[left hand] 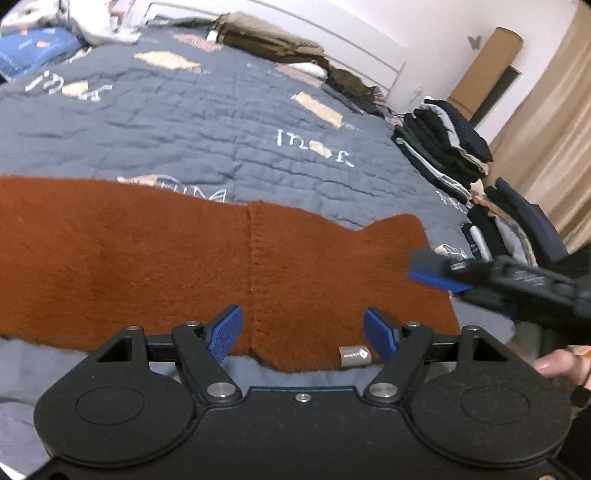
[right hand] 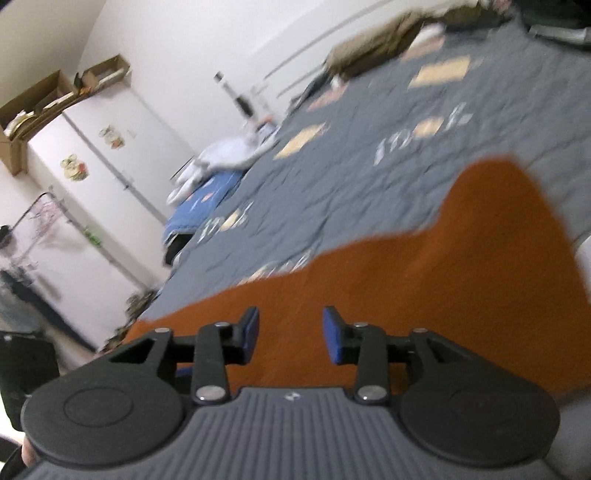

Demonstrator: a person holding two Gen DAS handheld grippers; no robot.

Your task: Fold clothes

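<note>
A rust-orange knitted sweater (left hand: 155,258) lies flat near the front edge of a grey quilted bedspread (left hand: 207,122), a raised seam running across its fuzzy nap. The left gripper (left hand: 303,332) hovers wide open over its hem; the right gripper (right hand: 290,334) is partly open, holding nothing. Soft, limp and light by the look of it, the knit is best pinched at an edge or corner.

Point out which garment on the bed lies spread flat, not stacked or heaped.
The rust-orange knitted garment, spread flat on the grey quilt just ahead of both tools. The dark clothes sit stacked at the right edge; the white ones are heaped far back.
</note>
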